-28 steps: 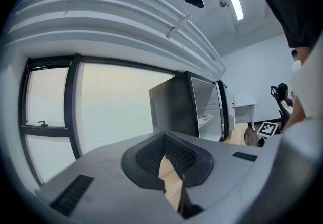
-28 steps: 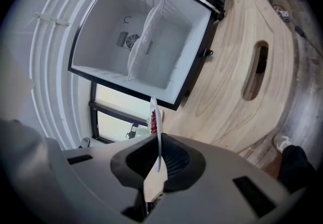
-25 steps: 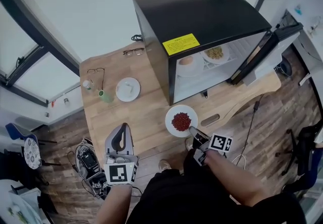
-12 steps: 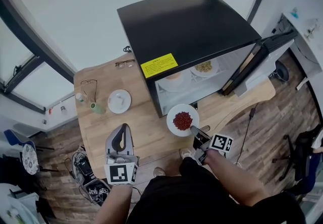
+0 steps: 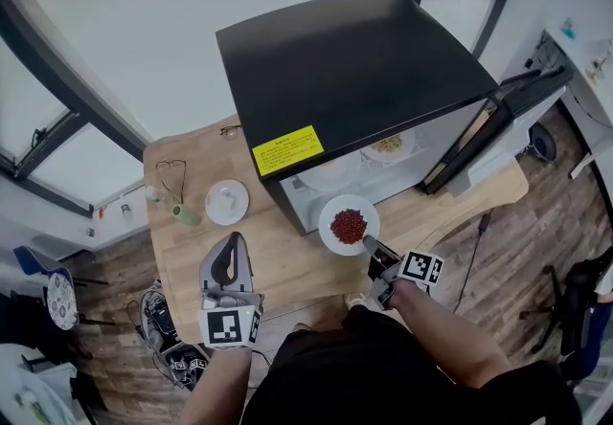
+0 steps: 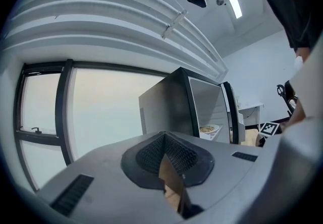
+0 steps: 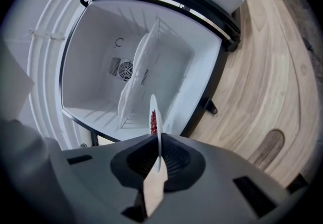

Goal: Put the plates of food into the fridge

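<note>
Left gripper (image 5: 233,243): near left, over the table's (image 5: 287,260) near edge, jaws closed together with nothing in them.
Right gripper (image 5: 368,243): near right, clamped on the near rim of the red-food plate (image 5: 332,212).
Change: over the last second the red-food plate has travelled from the table's near edge toward the fridge (image 5: 354,59). Its far rim now sits right at the open front.
Meaning: delivery seems to be midway. The plate is not yet inside and appears lined up with the space under the shelf.
Grippers: two.
Plates: four. One is held. The left plate (image 5: 227,201) still waits on the table. The pale-food plate (image 5: 332,169) and the yellow-food plate (image 5: 391,144) are on the fridge shelf.
Left to store: likely two, the held one and the left plate.
Fridge: one, with its door (image 5: 479,141) swung open to the right.
Glasses: two pairs on the far left of the table, the nearer pair (image 5: 177,169) and the far pair (image 5: 230,131).
</note>
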The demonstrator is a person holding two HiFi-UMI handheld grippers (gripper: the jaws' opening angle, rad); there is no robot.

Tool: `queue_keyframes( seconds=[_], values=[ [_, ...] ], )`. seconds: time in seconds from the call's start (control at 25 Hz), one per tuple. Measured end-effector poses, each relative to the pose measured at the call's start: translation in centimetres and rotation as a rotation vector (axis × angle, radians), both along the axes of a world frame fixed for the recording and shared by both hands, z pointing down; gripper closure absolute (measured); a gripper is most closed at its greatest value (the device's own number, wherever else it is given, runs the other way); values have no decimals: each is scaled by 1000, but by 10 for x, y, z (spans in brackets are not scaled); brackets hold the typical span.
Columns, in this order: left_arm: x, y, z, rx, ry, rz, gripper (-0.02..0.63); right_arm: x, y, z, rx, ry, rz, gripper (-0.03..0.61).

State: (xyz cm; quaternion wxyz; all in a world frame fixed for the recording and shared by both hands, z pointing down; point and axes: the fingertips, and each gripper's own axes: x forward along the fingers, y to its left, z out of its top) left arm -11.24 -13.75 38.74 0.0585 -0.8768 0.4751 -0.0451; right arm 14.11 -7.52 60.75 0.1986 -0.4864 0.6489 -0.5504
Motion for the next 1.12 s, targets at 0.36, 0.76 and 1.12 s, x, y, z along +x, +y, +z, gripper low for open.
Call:
queue_keyframes(
  seconds=[0.36,0.76,1.12],
  values=[
    [9,-16,-1,0,-16,-28,609,7,-32,3,-2,-6,-32,546],
    [-4,-36,3,-20,-27,-98,609,4,-71,19,-37,12,-68,546],
    [-20,-48,14,-50,-48,-150,609,-2,-105,32,-65,39,-77,546]
  ],
)
